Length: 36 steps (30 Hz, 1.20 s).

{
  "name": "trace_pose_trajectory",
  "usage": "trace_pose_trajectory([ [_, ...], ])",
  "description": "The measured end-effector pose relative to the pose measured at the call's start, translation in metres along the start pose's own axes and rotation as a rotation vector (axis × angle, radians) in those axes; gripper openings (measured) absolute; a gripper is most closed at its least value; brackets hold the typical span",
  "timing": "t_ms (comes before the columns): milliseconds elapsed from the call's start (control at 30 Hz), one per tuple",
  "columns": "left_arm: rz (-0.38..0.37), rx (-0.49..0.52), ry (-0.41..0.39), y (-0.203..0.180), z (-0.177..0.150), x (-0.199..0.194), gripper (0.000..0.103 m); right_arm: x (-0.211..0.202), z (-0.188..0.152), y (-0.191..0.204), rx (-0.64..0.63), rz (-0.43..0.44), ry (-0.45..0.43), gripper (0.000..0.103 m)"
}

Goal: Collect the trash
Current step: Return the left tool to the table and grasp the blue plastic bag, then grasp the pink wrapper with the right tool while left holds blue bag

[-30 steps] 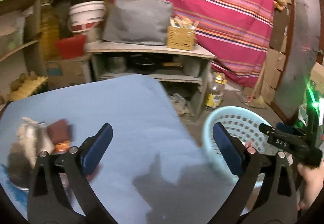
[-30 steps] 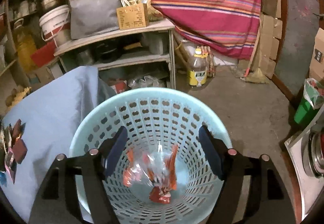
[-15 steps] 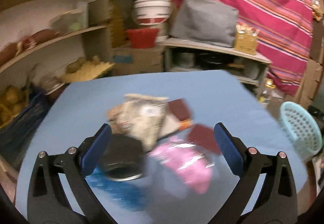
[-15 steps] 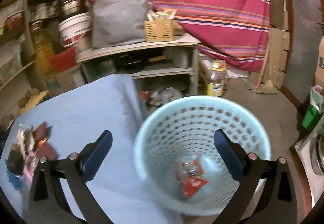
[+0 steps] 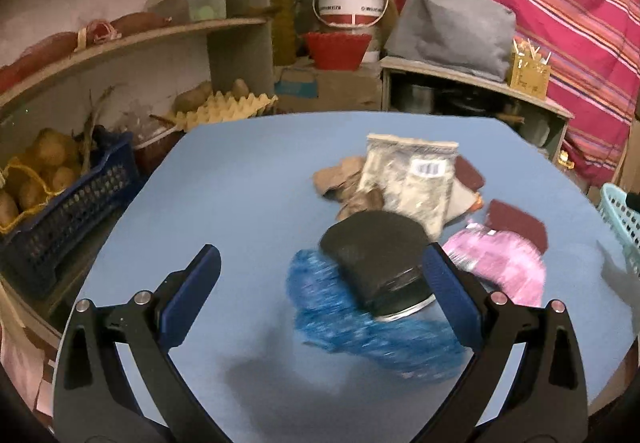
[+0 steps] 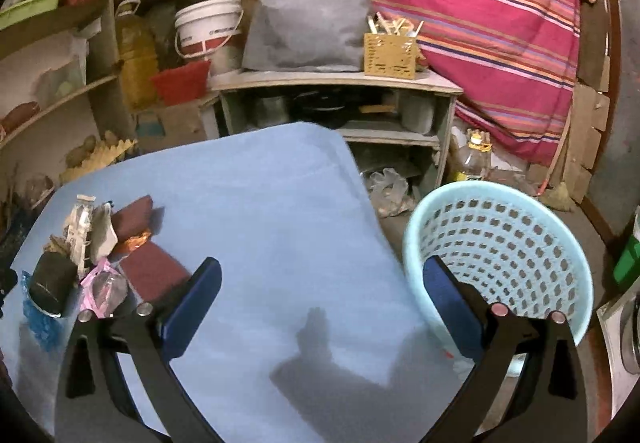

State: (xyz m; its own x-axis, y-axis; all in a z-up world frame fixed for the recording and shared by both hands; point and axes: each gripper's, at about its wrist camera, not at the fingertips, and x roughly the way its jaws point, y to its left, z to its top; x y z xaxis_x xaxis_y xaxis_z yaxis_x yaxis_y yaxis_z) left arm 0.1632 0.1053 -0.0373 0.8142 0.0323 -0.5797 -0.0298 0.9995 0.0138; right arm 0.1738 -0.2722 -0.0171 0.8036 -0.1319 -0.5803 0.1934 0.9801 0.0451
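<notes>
A heap of trash lies on the blue table (image 5: 240,195): a black can (image 5: 374,257), a blue wrapper (image 5: 340,311), a pink wrapper (image 5: 500,263), a silver packet (image 5: 412,179) and a maroon wrapper (image 5: 516,223). My left gripper (image 5: 320,295) hovers open just in front of the heap, nothing between its fingers; the can and blue wrapper lie near its right finger. My right gripper (image 6: 320,303) stands wide open and empty above the table, with the heap (image 6: 80,255) at its left. The light blue basket (image 6: 500,243) stands on the floor beside the table (image 6: 260,211).
A blue crate of potatoes (image 5: 60,211) and egg trays (image 5: 224,107) sit left of the table. Shelves with a white bucket (image 5: 350,3), a red basin (image 5: 336,47) and a grey bag (image 6: 308,23) stand behind. A striped cloth (image 6: 460,3) hangs at the back.
My left gripper has swung left from the basket's side to the trash heap and come closer to it. My right gripper has opened wider and swung left from over the basket to over the table.
</notes>
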Motion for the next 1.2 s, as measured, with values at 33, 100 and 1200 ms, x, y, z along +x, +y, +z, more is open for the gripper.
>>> trace_pose_trajectory([
  [33,-0.001,0.002,0.012,0.003,-0.003,0.004,0.097,0.001,-0.001,0.005,0.0,0.009,0.007,0.098],
  [100,-0.014,-0.002,0.052,0.013,-0.01,0.015,0.095,0.004,-0.001,0.015,-0.004,0.017,0.02,0.098],
  [1200,-0.038,-0.021,0.026,0.038,0.017,0.015,0.024,0.004,-0.037,0.163,-0.211,0.095,0.12,0.098],
])
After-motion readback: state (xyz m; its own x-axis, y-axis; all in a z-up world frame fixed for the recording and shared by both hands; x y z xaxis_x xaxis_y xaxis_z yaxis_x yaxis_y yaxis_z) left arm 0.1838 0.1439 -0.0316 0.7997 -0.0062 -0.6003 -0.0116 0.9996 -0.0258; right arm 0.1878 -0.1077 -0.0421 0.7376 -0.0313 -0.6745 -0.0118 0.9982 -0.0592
